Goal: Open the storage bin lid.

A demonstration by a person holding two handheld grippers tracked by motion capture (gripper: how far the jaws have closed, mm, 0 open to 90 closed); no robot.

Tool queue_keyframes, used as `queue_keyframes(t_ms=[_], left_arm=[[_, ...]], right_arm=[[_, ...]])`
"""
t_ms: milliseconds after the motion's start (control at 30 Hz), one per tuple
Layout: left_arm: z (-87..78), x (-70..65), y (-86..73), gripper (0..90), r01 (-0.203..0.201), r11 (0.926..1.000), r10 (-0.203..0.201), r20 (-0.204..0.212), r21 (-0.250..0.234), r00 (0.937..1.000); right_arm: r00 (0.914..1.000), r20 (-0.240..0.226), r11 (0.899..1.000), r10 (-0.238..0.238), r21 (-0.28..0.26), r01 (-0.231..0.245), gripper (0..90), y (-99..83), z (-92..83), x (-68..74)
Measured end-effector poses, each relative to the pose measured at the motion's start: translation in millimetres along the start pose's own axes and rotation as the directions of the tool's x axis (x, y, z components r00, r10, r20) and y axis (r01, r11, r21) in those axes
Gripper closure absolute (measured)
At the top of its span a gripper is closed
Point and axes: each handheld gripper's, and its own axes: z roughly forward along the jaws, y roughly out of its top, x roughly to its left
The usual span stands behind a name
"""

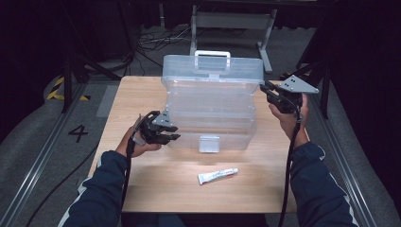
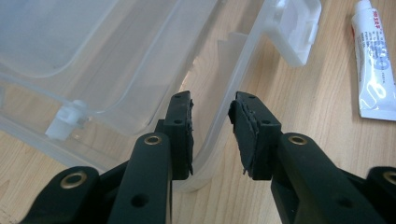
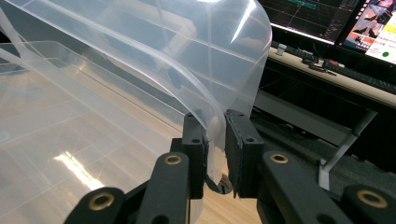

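A clear plastic storage box (image 1: 210, 109) stands on the wooden table (image 1: 142, 94) with its lid (image 1: 213, 68) raised at the back. My left gripper (image 1: 172, 132) is at the box's front left corner. In the left gripper view its jaws (image 2: 212, 105) straddle the box's corner wall (image 2: 233, 79); a gap shows between the wall and the right-hand pad. My right gripper (image 1: 263, 88) is at the lid's right edge. In the right gripper view its jaws (image 3: 215, 122) stand close together with the lid's curved corner (image 3: 163, 51) pinched between the pads.
A white tube (image 1: 217, 176) lies on the table in front of the box, also at the tube (image 2: 373, 65) in the left gripper view. The box's white front latch (image 1: 209, 144) hangs down. Monitors (image 3: 327, 18) and a dark bench stand beyond the table's right side.
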Motion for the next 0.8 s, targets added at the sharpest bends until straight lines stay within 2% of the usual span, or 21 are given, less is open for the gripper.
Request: queue_keyframes(t_ms=[533, 800], left_arm=[[-1.4, 2.4, 3.2, 71.8, -0.053, 0.9982, 0.052, 0.016, 0.029, 0.9985], [-1.8, 5.3, 5.8, 73.1, -0.067, 0.9965, 0.065, 0.045, 0.050, 0.9969]], right_arm=[[0.9985, 0.055, 1.000, -0.005, 0.008, 0.005, 81.1, 6.8, 5.3, 1.9], [0.9962, 0.086, 1.000, -0.013, 0.013, 0.012, 82.0, 9.6, 7.9, 2.7]])
